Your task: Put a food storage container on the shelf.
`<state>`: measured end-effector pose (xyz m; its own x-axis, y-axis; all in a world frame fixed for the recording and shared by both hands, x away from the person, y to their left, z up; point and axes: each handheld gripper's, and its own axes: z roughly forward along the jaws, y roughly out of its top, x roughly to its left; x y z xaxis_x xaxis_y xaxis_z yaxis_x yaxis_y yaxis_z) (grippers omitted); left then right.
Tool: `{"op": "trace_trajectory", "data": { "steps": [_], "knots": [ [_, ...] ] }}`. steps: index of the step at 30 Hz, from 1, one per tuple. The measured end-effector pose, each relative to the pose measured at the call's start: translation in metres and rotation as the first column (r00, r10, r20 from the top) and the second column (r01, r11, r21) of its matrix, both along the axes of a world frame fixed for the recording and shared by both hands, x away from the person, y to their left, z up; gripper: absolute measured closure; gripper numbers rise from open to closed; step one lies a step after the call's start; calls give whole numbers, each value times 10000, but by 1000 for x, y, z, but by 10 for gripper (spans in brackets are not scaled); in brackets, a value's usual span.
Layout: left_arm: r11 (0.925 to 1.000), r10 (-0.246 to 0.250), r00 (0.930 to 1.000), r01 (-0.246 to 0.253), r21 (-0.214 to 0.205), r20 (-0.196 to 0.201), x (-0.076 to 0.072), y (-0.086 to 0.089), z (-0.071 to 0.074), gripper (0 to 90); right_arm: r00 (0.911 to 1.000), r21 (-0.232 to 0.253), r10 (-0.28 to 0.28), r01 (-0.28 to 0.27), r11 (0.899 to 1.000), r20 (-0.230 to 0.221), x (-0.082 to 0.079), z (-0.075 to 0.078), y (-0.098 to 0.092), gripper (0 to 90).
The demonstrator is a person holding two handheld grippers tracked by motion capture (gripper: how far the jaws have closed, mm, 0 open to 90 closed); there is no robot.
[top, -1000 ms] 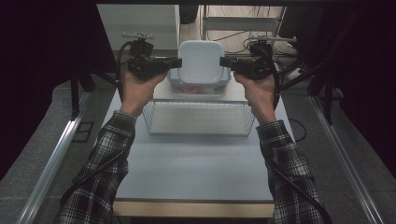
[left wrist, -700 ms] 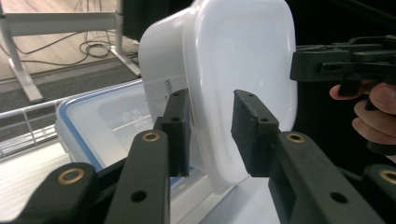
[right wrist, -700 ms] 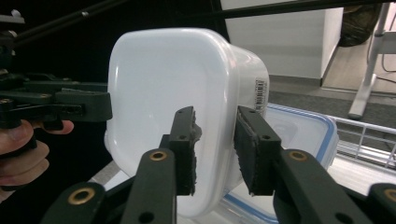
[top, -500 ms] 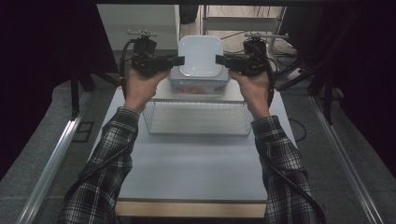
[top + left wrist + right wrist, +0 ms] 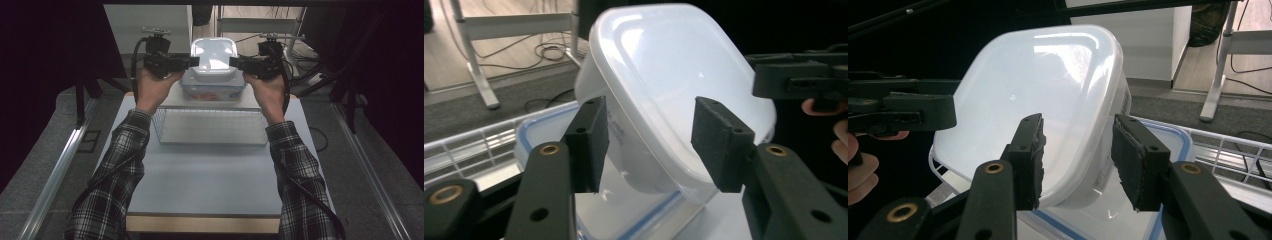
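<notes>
A white plastic tub [image 5: 214, 59] sits on a clear box with a blue-rimmed lid [image 5: 212, 92] at the table's far end. My left gripper [image 5: 192, 62] is at the tub's left side and my right gripper [image 5: 235, 63] at its right. In the left gripper view the tub's [image 5: 674, 80] rim runs between the jaws of the left gripper [image 5: 654, 145], and the pads stand off it. The right gripper view shows the same: tub [image 5: 1033, 85] between the parted jaws of the right gripper [image 5: 1078, 160]. Both pairs of jaws have just been opening.
A wire basket [image 5: 212, 127] stands on the pale table [image 5: 210, 175] just in front of the stacked containers, between my forearms. Desk legs and cables [image 5: 489, 55] lie on the floor beyond the table. Dark floor flanks both sides.
Both hands have crept slightly farther from me with the tub between them. The stacked containers look unmoved.
</notes>
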<state>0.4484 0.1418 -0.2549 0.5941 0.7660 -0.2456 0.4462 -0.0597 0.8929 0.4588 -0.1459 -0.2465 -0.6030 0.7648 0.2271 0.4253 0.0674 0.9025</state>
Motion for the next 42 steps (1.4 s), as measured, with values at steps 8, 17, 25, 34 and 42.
{"op": "trace_trajectory", "data": {
  "steps": [8,17,25,34,42],
  "knots": [
    [9998,209,9998,-209,19,-11,5,0,1,453,9996,12,-297,297,9996,35,4,0,1,520],
    [9997,-157,9997,154,166,196,-6,1,4,393,9999,-212,-110,113,9997,103,1,6,-3,457],
    [9971,-647,9974,633,412,332,-23,3,1,281,9979,-291,595,-588,9978,243,-14,6,-7,375],
    [9907,-1211,9926,1209,619,8,-34,5,-21,169,9939,-266,1105,-1103,9935,64,-22,-13,-19,286],
    [9863,-1424,9897,1429,829,-119,-39,7,-37,122,9894,-251,1454,-1452,9891,59,-30,-25,-23,218]
  ]
}}
